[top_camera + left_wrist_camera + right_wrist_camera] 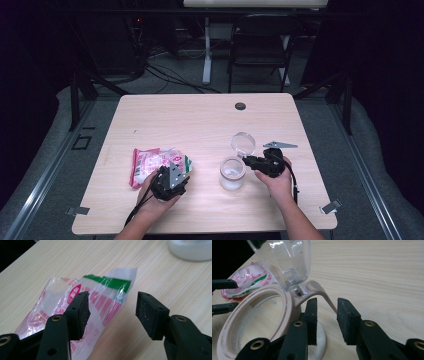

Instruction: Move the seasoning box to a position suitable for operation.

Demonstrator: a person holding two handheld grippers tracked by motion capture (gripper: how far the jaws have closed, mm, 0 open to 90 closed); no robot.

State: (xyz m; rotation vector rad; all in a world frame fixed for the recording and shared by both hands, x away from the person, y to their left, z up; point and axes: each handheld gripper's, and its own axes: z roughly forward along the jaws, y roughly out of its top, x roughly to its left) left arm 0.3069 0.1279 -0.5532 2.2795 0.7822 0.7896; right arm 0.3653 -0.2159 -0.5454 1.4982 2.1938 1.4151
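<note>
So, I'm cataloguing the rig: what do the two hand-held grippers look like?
Both are black. The left hand-held gripper carries a grey three-cornered plate and trails a black cable. The right hand-held gripper trails one too. Each has flat, speckled rectangular pads and brass-ringed holes.

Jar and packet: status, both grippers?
Left gripper open, jaws astride packet corner, no grip. Right gripper open at jar latch; lid flipped up. Nothing in the way.

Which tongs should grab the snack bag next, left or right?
Left. The left tongs are open right at the snack bag, its corner between the jaws. The right tongs sit open at the jar by its hinged lid.
</note>
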